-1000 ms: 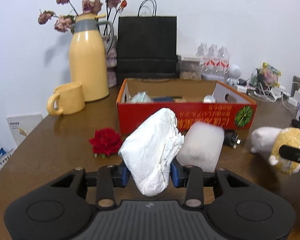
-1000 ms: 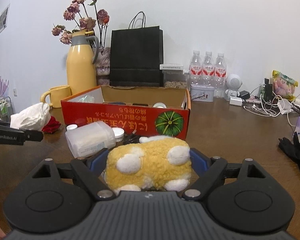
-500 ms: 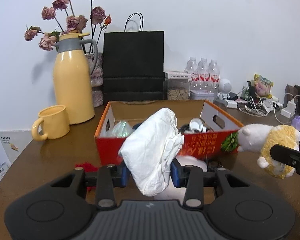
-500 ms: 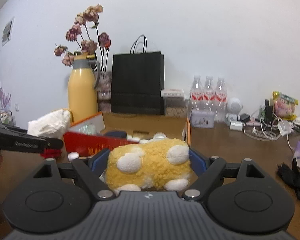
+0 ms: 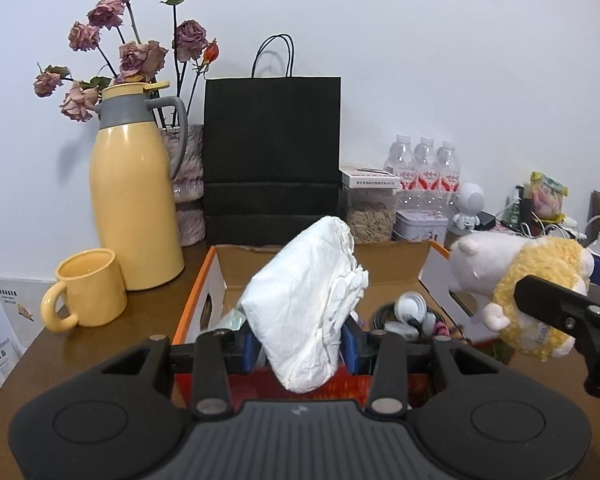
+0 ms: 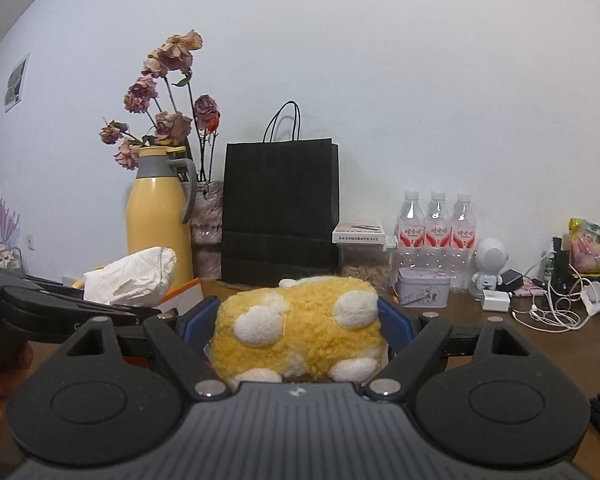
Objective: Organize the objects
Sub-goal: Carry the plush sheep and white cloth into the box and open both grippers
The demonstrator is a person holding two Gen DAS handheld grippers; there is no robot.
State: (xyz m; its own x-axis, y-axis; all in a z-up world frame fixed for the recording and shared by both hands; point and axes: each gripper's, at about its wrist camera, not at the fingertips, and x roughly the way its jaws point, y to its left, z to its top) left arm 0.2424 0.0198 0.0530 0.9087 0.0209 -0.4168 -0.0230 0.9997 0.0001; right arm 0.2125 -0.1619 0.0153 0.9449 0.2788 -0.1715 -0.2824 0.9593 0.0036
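Observation:
My left gripper (image 5: 300, 348) is shut on a white crumpled packet (image 5: 306, 304) and holds it over the front of the open red cardboard box (image 5: 198, 292). The box holds cables, a small round tin and other items. My right gripper (image 6: 298, 328) is shut on a yellow and white plush toy (image 6: 300, 332). The toy also shows in the left wrist view (image 5: 516, 284), held above the box's right side. The white packet shows at the left in the right wrist view (image 6: 134, 276).
A yellow jug (image 5: 134, 204) and yellow mug (image 5: 88, 288) stand left of the box. A black paper bag (image 5: 272, 156), a seed jar (image 5: 370, 208), water bottles (image 5: 422, 176) and a tin stand behind it. Cables and chargers (image 6: 556, 304) lie at the right.
Both grippers rose and moved forward with their loads. The packet is now over the box and the plush toy above its right edge.

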